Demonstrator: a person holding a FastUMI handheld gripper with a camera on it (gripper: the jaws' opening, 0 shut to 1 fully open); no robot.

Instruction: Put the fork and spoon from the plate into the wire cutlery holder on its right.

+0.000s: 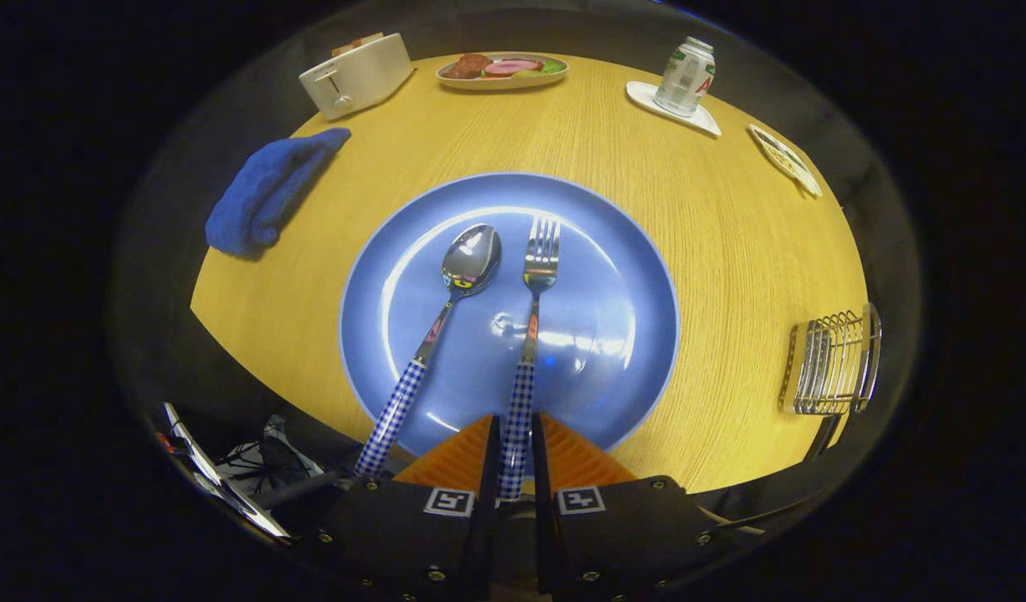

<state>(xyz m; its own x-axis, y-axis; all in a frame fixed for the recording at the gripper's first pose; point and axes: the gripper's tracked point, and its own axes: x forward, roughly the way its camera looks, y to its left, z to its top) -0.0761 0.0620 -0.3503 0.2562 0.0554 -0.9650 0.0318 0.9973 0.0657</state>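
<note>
Both fingers of the gripper point(513, 456) sit pressed close on either side of the fork point(531, 334), pinching its checked handle near the butt end. The tines point away, resting on the blue plate point(630, 276), so the fork reads as gripped but not yet lifted.

Just to the left lies the spoon point(441, 326), its bowl up on the plate and its own checked handle angling off over the near rim toward the left finger — close enough that a careless lift could nudge it.

Off to the right, well apart from the plate and near the table's edge, stands the wire cutlery holder point(830, 364). It looks light and open-framed, so my guess is it will slide or tip if the fork strikes its rim sideways.

To do this step well, the hold wants checking first: a grip so far back on the handle leaves the heavy head free to droop, so a firm squeeze and a slow, level rise seem wise. Lift straight up until the tines clear the plate, keeping away from the spoon's handle. Then carry the fork rightward across the wooden table point(730, 217), turn it upright over the holder, and lower it inside the wires before letting go — not dropping it from height. After that, the spoon remains.
</note>
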